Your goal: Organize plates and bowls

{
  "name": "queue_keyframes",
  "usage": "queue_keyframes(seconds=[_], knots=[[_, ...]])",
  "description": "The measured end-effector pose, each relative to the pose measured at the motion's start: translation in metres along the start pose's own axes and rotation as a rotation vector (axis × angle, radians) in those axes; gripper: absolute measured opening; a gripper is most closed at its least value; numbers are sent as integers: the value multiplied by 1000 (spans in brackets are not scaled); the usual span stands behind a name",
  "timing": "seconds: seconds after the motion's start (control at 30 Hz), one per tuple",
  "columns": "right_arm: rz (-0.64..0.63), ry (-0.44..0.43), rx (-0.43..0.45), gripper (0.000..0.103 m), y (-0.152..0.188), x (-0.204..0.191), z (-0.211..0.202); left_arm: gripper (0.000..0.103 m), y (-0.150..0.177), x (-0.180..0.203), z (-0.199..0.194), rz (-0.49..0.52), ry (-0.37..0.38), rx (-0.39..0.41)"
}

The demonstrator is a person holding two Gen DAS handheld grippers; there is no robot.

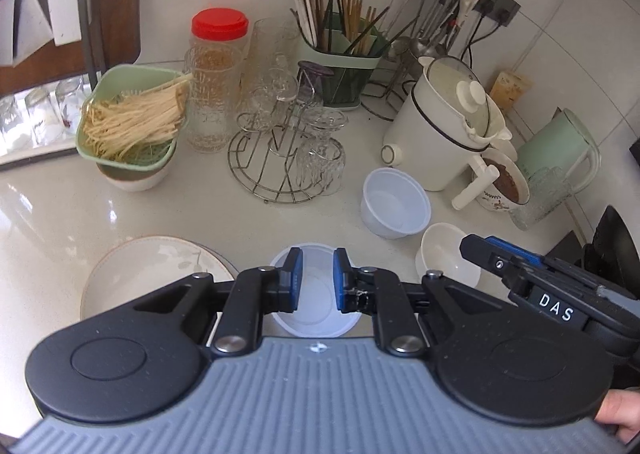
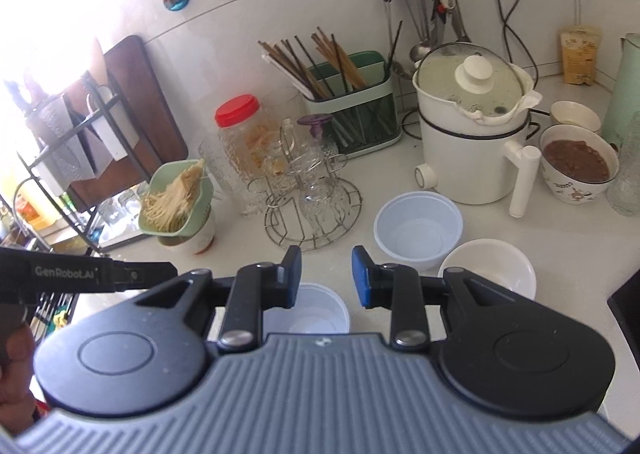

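A floral plate (image 1: 152,270) lies on the pale counter at the near left. A small clear plastic bowl (image 1: 316,314) stands beside it, directly under my left gripper (image 1: 318,256), which hovers above it with a narrow gap and nothing between the pads. My right gripper (image 2: 326,258) is open and empty, above the same small bowl (image 2: 320,310). A larger plastic bowl (image 2: 418,228) and a white ceramic bowl (image 2: 486,266) stand to its right. In the left wrist view the right gripper (image 1: 470,245) reaches over the ceramic bowl (image 1: 440,258). Neither gripper touches any dish.
Behind stand a wire glass rack (image 1: 276,158), a red-lidded jar (image 1: 218,66), a green noodle basket (image 1: 132,122), a chopstick holder (image 2: 352,106) and a white electric pot (image 2: 468,146). A bowl of brown food (image 2: 578,162) and a green jug (image 1: 560,150) are at the right.
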State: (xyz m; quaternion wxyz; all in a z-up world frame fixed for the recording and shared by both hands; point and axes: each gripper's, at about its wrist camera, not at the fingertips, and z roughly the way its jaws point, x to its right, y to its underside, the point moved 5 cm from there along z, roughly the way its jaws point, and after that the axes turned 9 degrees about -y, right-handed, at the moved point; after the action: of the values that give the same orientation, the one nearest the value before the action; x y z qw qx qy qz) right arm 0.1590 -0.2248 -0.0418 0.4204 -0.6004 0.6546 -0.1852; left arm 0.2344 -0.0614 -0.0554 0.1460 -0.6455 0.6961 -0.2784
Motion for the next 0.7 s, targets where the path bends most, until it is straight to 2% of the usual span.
queue_keyframes(seconds=[0.43,0.7], knots=[[52,96,38,31,3,0,-10,17,-10,6,0,75,90,23],[85,168,51,31,9,3,-18,17,-10,15,11,135,150,-2]])
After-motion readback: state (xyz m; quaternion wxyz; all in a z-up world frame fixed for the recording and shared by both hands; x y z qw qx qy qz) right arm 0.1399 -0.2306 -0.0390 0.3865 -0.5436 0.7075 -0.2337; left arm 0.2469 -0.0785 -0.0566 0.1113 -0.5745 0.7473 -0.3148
